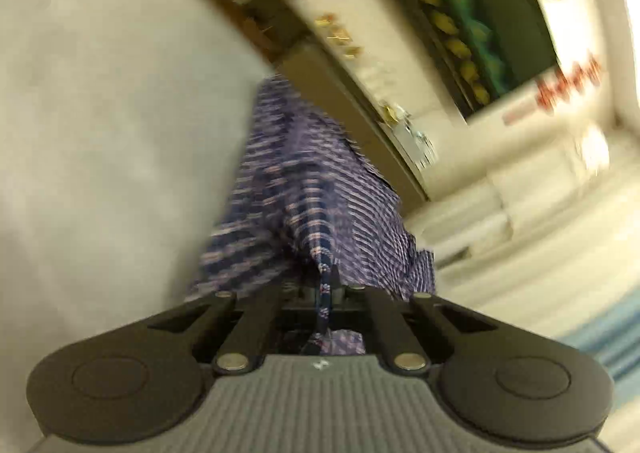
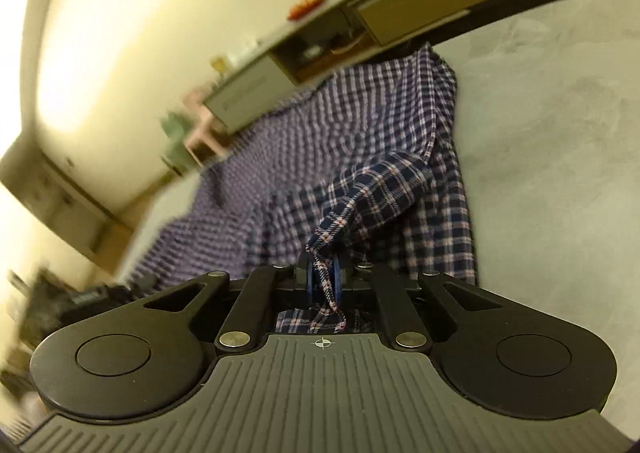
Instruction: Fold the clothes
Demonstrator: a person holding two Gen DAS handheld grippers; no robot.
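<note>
Both grippers, left [image 1: 326,285] and right [image 2: 324,281], pinch the plaid shirt [image 2: 360,133].

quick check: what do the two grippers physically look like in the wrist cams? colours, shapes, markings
The two look alike. Left gripper and right gripper: matte black linkage arms with silver round pivot pins, two large black rounded lobes with circular recesses, and a grey ribbed plate in the middle carrying a small white crosshair mark. The right gripper's pads are blue. No cables, sleeves or hands are in view.
</note>
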